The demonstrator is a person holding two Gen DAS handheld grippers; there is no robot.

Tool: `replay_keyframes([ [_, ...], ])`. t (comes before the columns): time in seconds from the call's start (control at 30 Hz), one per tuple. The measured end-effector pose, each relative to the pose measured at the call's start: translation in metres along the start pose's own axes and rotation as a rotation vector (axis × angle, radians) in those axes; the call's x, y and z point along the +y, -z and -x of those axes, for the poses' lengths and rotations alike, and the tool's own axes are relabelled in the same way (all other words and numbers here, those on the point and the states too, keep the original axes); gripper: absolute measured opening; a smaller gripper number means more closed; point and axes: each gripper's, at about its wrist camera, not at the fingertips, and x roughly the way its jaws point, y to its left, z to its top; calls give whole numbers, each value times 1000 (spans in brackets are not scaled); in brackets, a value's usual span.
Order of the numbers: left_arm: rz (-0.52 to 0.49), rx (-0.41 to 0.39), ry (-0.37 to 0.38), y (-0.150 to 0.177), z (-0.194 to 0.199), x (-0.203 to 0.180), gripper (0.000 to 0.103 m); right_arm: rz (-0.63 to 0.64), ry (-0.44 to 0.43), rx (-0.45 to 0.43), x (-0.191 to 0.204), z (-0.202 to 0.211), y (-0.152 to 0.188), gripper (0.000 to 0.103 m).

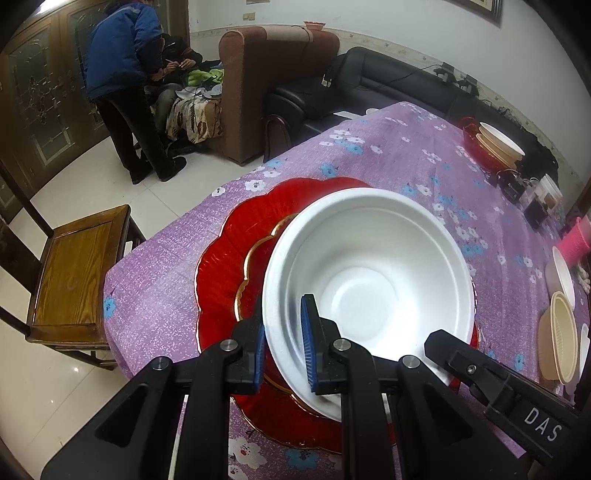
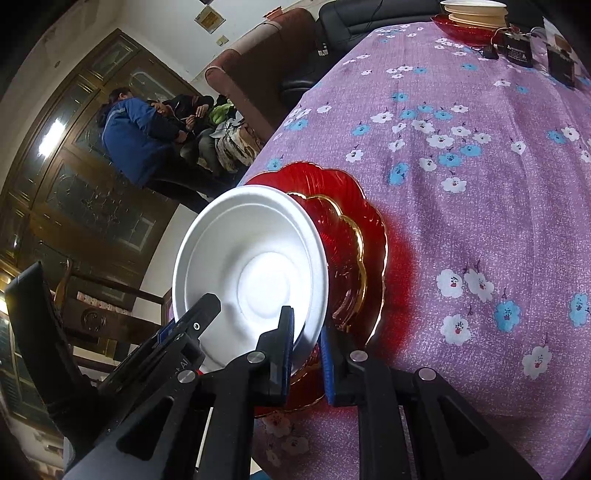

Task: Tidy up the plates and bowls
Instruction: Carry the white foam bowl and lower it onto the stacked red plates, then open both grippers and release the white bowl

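A white foam bowl (image 1: pixel 362 273) (image 2: pixel 255 266) sits tilted over two stacked red glass plates near the table's left edge. The large scalloped plate (image 1: pixel 229 258) (image 2: pixel 332 177) lies on the cloth, and a smaller gold-rimmed plate (image 1: pixel 255 266) (image 2: pixel 347 236) rests on it. My left gripper (image 1: pixel 283 347) is shut on the bowl's near-left rim, one blue pad inside and one outside. My right gripper (image 2: pixel 307 350) straddles the near-right rim, with its pads close against the wall on both sides. One of its fingers (image 1: pixel 443 341) shows in the left wrist view. Whether the bowl touches the plates is hidden.
The table wears a purple flowered cloth (image 1: pixel 406 158) (image 2: pixel 480 206). Beige bowls stacked on a red plate (image 1: pixel 498 144) (image 2: pixel 472 11) stand far back beside black boxes (image 1: pixel 513 184). More beige and white bowls (image 1: pixel 557 339) lie at the right edge. A wooden chair (image 1: pixel 77 273) stands left; people (image 1: pixel 122 74) are at the sofa.
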Motion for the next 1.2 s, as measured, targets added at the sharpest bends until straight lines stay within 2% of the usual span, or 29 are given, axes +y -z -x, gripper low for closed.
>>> replay_keyframes([
  [0.9, 10, 21, -16, 1, -5, 4, 15, 2, 13, 11, 5, -6, 0, 15],
  [1.1, 19, 15, -19, 0, -2, 6, 15, 4, 23, 6, 6, -6, -1, 22],
  [1.2, 43, 6, -16, -2, 1, 10, 23, 11, 25, -10, 6, -2, -1, 30],
])
